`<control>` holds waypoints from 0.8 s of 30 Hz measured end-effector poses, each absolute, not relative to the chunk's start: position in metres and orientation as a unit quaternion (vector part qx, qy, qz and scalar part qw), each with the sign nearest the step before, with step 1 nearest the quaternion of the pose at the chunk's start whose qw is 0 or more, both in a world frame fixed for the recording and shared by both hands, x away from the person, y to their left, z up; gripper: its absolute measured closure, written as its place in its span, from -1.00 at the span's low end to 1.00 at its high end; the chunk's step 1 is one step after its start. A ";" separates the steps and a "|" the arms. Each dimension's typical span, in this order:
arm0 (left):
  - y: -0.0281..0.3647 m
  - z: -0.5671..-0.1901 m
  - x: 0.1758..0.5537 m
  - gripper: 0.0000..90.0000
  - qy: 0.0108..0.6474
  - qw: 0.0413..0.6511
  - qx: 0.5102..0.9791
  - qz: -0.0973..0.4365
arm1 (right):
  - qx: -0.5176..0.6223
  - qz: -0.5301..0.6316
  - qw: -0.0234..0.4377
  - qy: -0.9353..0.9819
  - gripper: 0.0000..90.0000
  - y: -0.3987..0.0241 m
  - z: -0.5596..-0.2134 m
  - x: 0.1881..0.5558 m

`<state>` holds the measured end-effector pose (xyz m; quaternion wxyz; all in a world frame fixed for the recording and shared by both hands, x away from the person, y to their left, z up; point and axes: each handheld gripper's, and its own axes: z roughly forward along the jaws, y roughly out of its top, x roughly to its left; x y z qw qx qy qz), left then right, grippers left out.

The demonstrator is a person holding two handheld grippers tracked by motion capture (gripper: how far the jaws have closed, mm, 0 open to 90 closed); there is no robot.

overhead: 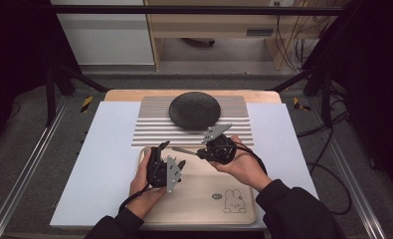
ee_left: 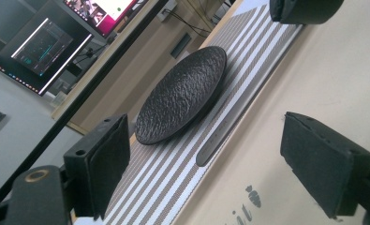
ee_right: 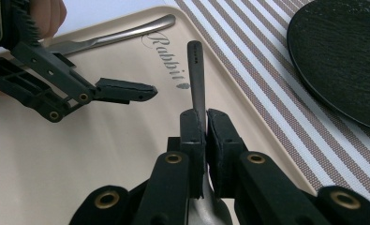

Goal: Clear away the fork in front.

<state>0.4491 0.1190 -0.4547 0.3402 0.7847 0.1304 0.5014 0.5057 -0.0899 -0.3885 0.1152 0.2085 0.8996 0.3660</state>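
Observation:
My right gripper (overhead: 200,153) (ee_right: 205,117) is shut on a grey metal utensil (overhead: 184,150) (ee_right: 195,70). Its handle sticks out past the jaws over the far rim of the beige tray (overhead: 199,199) (ee_right: 103,154). To the left of it my left gripper (overhead: 170,154) (ee_left: 210,154) hangs above the tray with its jaws apart and nothing between the pads. Through that gap I see the utensil handle (ee_left: 215,140) and the black plate (ee_left: 182,93). From the right gripper view, the left gripper (ee_right: 126,91) shows over the tray. A second metal utensil (ee_right: 126,33) lies on the tray behind it.
The black textured plate (overhead: 194,110) (ee_right: 342,56) rests on a striped placemat (overhead: 149,124) (ee_right: 276,84) beyond the tray. A white sheet (overhead: 104,149) covers the tabletop under both. Dark frame bars and cables stand around the table edges.

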 end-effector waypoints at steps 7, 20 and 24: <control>0.116 -0.457 0.448 -0.36 0.117 0.313 0.788 0.517 | 0.199 0.358 0.116 0.905 0.90 -0.084 -0.382 0.504; 0.111 -0.459 0.444 0.29 0.085 0.290 0.783 0.544 | 0.186 0.350 0.110 0.912 0.90 -0.074 -0.371 0.503; 0.109 -0.461 0.443 0.40 0.073 0.280 0.783 0.550 | 0.185 0.349 0.106 0.913 0.90 -0.071 -0.372 0.503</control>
